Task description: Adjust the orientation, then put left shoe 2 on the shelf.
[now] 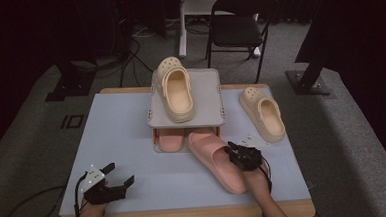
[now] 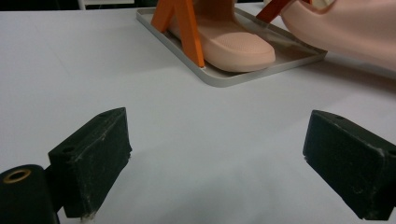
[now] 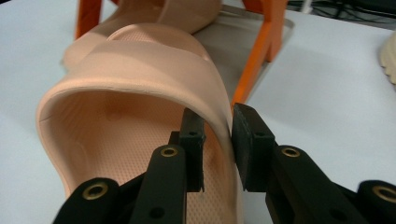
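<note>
The right gripper [image 1: 235, 152] is clamped on the strap of the pink slipper [image 1: 212, 160] at lower centre, its mate [image 1: 171, 138] already tucked under the rack [image 1: 186, 120], so stowing is judged left, while the left gripper [image 1: 120, 175] is held wide open and empty.

Your left gripper [image 1: 115, 181] rests low at the near left, jaws spread wide with nothing between; your right gripper [image 1: 235, 151] is pinched nearly closed, forearm reaching forward
</note>
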{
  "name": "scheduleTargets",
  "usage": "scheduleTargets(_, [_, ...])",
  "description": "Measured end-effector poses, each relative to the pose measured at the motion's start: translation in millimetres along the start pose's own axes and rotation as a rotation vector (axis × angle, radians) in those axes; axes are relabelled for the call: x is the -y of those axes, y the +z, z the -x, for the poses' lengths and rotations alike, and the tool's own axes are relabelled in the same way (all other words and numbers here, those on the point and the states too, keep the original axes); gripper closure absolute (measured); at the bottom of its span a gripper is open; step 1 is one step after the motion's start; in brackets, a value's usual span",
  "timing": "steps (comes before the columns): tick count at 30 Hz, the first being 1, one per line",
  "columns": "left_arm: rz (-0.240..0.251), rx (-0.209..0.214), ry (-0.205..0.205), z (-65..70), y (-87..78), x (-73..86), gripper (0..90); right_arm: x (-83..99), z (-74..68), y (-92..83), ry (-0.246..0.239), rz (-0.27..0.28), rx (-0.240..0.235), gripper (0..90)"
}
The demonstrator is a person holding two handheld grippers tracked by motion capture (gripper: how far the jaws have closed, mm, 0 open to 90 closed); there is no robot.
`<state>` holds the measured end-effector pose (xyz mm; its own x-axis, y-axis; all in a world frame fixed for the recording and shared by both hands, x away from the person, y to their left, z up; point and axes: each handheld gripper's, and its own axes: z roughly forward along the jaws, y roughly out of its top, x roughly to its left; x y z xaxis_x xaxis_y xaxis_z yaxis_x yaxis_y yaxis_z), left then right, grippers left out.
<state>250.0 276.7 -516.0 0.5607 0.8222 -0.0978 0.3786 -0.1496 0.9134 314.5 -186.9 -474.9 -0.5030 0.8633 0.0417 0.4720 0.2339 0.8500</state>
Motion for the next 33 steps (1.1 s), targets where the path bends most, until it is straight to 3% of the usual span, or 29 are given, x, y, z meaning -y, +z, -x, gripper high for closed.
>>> scheduleTargets(7, [0.001, 0.006, 0.001, 0.1, 1.5, -0.5, 7.4, -2.1, -8.0, 12.6, 0.059, -0.016, 0.055, 73.0])
scheduleTargets(9, [0.0, 0.006, 0.003, 0.5, 1.9, -0.8, 7.4, -2.8, -11.7, 17.5, 0.066, -0.021, 0.054, 72.2])
scheduleTargets(13, [0.0, 0.009, 0.002, 0.5, 2.2, -0.7, 7.3, -4.8, -19.5, 26.3, 0.059, -0.042, 0.102, 72.2])
scheduleTargets(17, [0.003, 0.009, -0.002, -0.3, 1.7, -0.5, 7.4, -6.8, -20.1, 28.3, 0.116, -0.025, 0.125, 72.8])
scheduleTargets(23, [0.001, 0.007, 0.001, -0.4, 1.6, -0.5, 7.4, -11.7, -28.5, 32.6, 0.137, -0.011, 0.161, 71.2])
scheduleTargets(26, [0.003, 0.007, -0.001, -0.2, 1.5, -0.5, 7.4, -12.7, -29.0, 36.0, 0.17, -0.001, 0.167, 68.9])
scheduleTargets(33, [-0.003, 0.009, 0.007, -1.0, 1.9, -0.3, 7.4, -12.8, -35.7, 38.7, 0.22, 0.014, 0.115, 56.7])
